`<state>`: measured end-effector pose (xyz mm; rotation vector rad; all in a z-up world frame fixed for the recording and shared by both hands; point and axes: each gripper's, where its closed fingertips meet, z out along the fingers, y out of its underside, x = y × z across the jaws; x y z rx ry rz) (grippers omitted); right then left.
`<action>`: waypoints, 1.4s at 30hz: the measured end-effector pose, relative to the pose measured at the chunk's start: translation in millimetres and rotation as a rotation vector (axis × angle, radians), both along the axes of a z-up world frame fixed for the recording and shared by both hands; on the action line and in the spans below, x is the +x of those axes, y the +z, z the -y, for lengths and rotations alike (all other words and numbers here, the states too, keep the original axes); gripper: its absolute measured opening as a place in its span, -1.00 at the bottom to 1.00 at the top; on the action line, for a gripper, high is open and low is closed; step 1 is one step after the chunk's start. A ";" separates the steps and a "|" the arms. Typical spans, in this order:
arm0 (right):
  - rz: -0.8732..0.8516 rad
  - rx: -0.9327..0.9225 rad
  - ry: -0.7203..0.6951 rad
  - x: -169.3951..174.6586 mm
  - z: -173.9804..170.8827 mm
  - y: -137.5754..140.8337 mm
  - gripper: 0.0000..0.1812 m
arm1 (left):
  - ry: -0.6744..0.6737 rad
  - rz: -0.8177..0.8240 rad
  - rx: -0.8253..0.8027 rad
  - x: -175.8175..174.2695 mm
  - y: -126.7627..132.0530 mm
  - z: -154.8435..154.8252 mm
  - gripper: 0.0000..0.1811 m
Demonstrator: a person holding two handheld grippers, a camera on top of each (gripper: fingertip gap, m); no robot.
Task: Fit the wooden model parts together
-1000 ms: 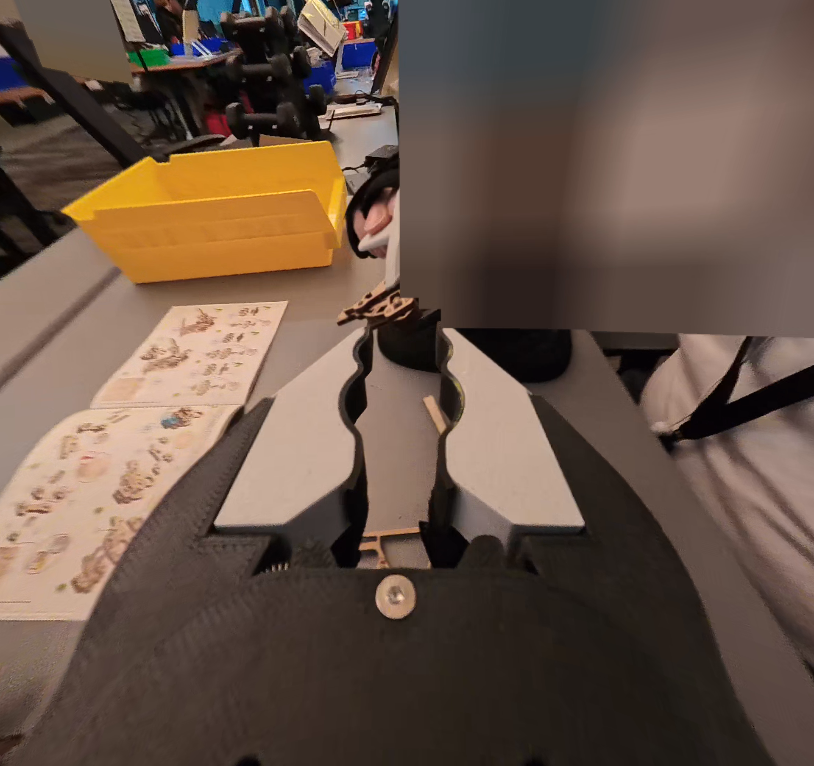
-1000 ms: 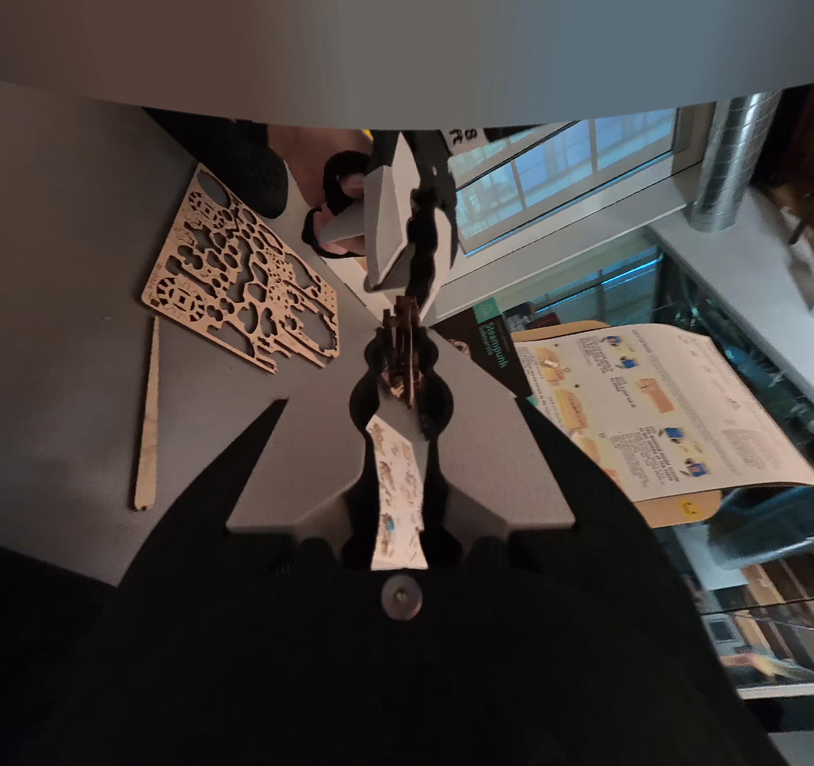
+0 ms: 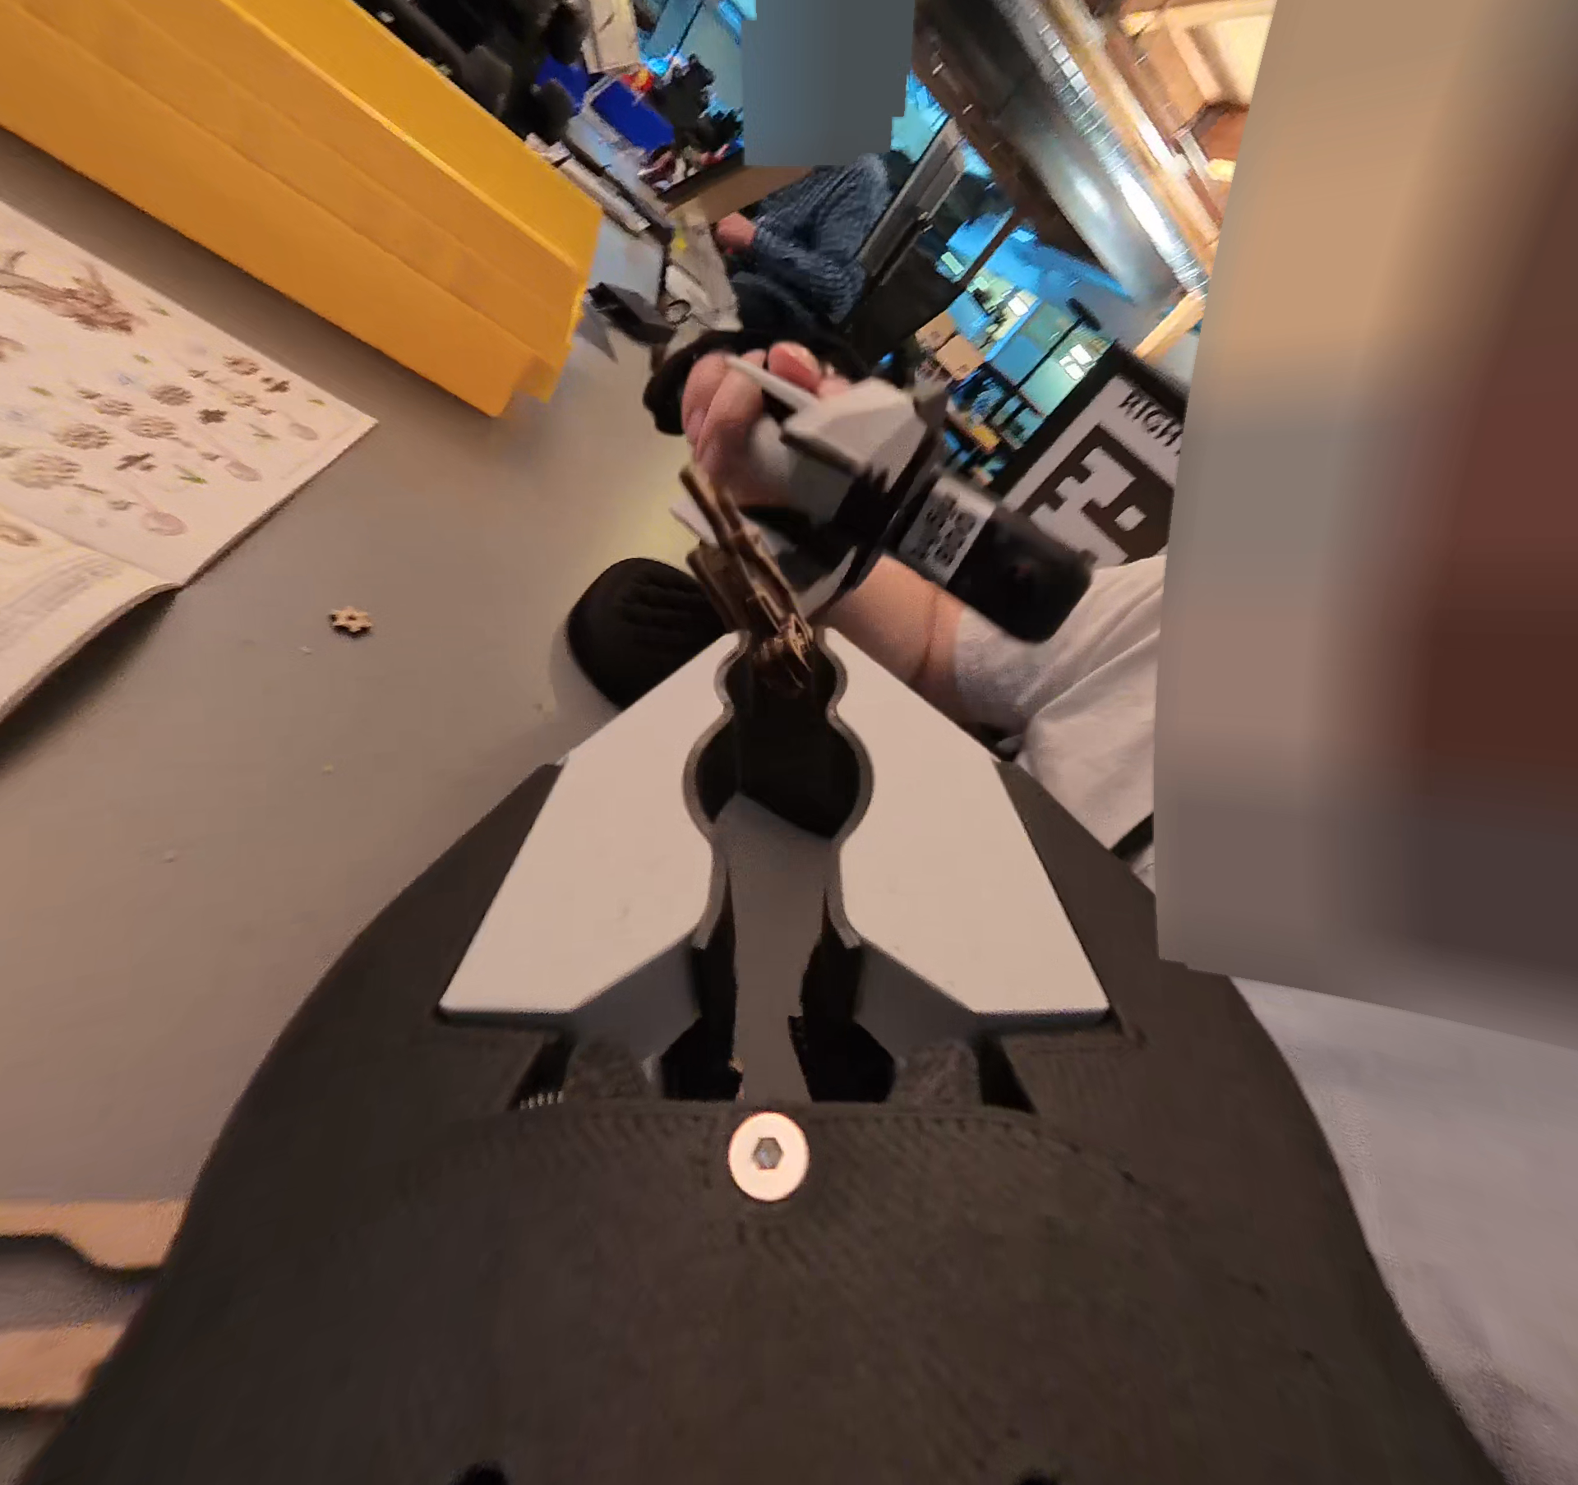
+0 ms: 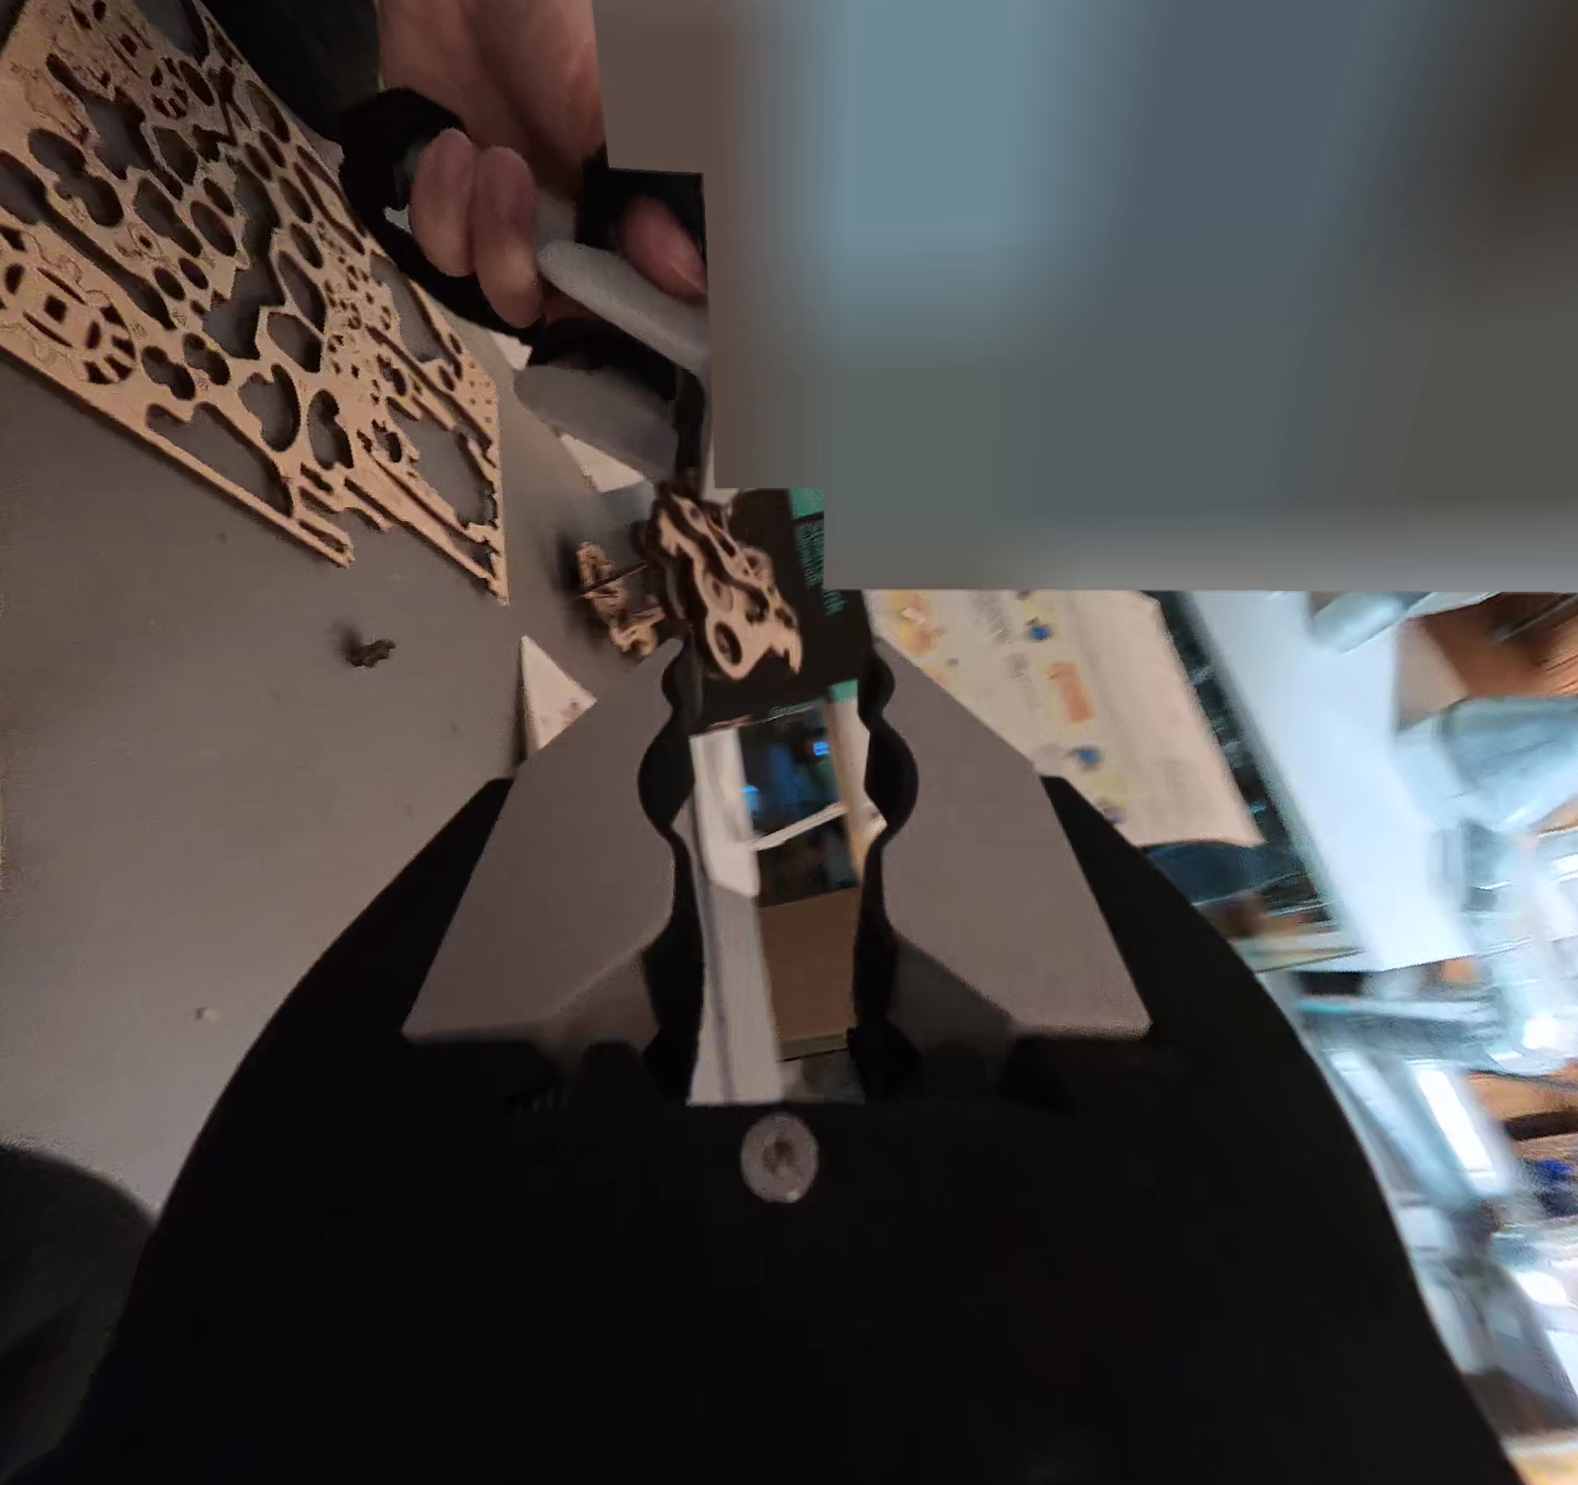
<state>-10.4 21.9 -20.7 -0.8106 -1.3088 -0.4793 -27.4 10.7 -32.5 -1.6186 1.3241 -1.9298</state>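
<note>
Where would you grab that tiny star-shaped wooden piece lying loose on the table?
Probably pinch the small wooden piece across its toothed outer rim, coming straight down from above. It lies flat on the table, so no edge is raised to slip under, and nothing sits close beside it.

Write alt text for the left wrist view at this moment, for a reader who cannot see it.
The left gripper pinches a small wooden model assembly at its fingertips, held above a grey table. The right gripper, in a person's hand, sits just behind the assembly. An open instruction booklet, a yellow bin and a tiny loose wooden gear lie to the left.
</note>
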 end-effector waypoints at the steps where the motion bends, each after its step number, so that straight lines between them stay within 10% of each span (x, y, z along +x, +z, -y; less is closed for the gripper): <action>1: -0.022 -0.084 0.009 4.2 -3.7 -5.1 -0.63 | 0.010 -0.033 0.019 0.7 -6.8 -2.1 -0.88; 11: -0.370 -1.170 0.142 17.0 -10.8 -64.7 -0.73 | 0.054 -0.457 0.106 10.7 -96.7 -9.4 -0.89; 23: -0.113 -1.332 -0.107 25.2 -9.2 -134.4 -0.92 | 0.076 -0.567 0.176 15.6 -103.2 -21.4 -0.66; 36: -0.285 -1.280 -0.198 16.9 -21.4 -101.2 -0.95 | 0.114 -0.540 0.734 8.1 -115.2 -31.5 -0.80; 42: -0.205 -1.181 -0.228 8.5 -21.5 -104.8 -1.00 | 0.063 -0.523 0.731 11.5 -119.7 -20.3 -0.97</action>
